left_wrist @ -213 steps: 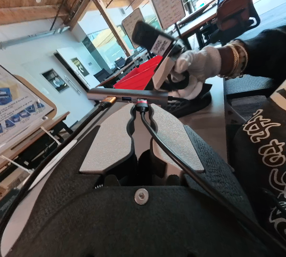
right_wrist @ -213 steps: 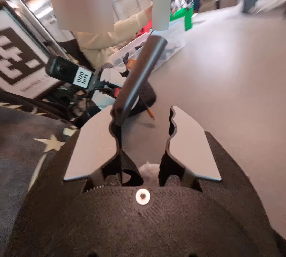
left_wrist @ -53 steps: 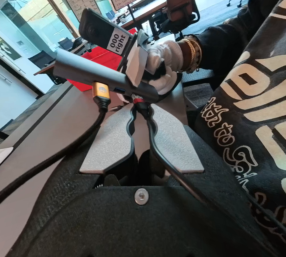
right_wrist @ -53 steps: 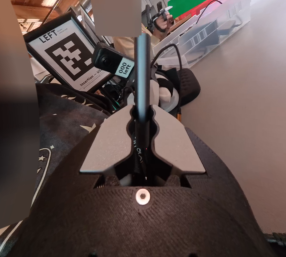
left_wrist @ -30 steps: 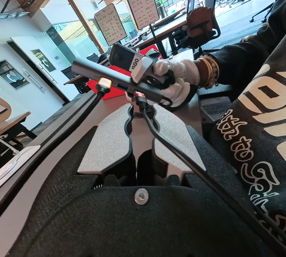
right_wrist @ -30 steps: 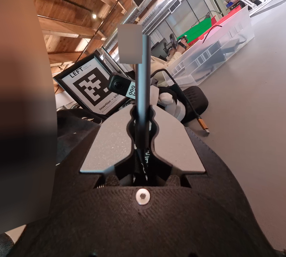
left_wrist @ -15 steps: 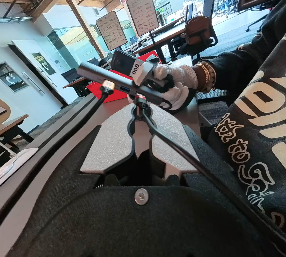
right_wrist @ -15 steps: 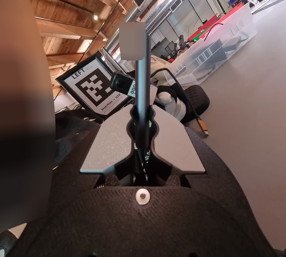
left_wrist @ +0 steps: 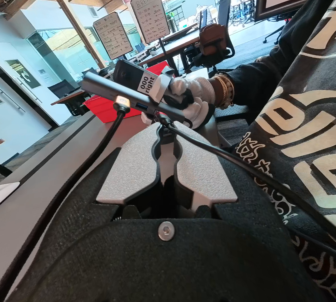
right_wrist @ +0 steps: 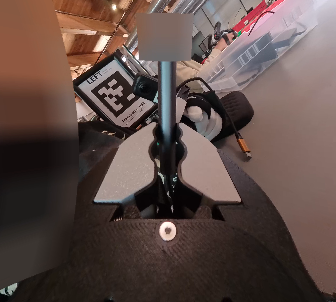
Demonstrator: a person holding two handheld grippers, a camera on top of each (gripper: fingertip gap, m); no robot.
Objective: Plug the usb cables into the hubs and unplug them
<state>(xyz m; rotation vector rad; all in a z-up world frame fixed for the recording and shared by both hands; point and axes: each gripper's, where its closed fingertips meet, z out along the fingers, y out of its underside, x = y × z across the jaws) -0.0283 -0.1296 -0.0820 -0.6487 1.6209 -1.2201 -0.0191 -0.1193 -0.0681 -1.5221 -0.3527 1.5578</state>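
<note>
Hub (left_wrist: 116,91), stiff and light, sits pinched in the right gripper (right_wrist: 167,134); left gripper (left_wrist: 166,130) jaws stand slightly spread below the red plug (left_wrist: 160,113); pinch its rigid shell.

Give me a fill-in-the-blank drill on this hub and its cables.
The grey hub is clamped in the ___ tongs.
The blue port between the orange plug and the red-collared plug is ___.
On the ___ lies another orange plug.
Missing: right; empty; table.
</note>
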